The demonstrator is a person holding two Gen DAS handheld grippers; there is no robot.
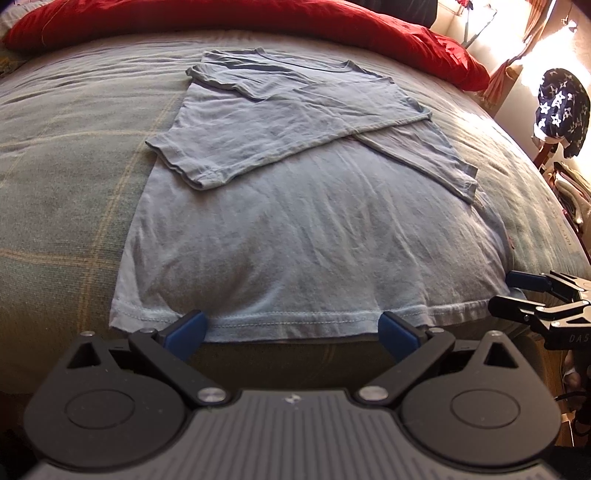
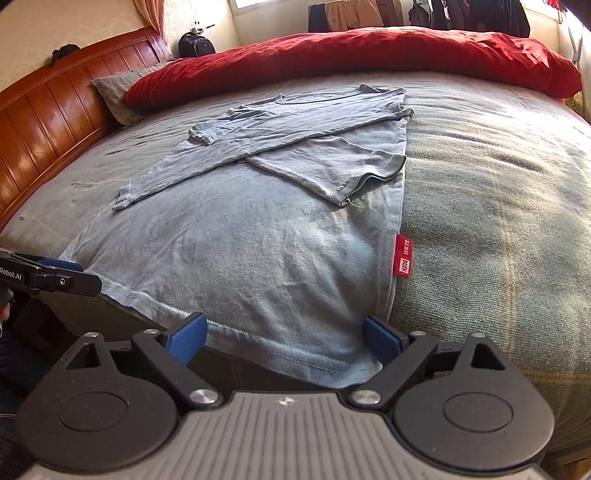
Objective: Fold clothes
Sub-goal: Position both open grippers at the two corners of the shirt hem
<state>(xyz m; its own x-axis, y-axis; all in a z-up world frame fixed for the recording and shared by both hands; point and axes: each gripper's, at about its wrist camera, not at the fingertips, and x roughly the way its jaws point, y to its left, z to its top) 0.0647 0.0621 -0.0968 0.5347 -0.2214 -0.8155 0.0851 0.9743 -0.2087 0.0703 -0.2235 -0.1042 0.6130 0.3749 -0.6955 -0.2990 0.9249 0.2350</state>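
Bed (image 1: pixel 55 155) edge hides shirt (image 1: pixel 295 229) hem.

Light source: you see daylight from the window (image 1: pixel 554 33), blown out to white glare.
Bed (image 2: pixel 498 166): evenly lit, soft shadows.
Edges: strong fisheye bending; corners darken.
Focus: sharp centrally.

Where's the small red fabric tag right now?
Right wrist view: the small red fabric tag sticks out from the light blue T-shirt's right side seam, onto the grey-green plaid bedspread.

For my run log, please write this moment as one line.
shirt: flat, sleeves folded in | left gripper: open at hem | right gripper: open at hem
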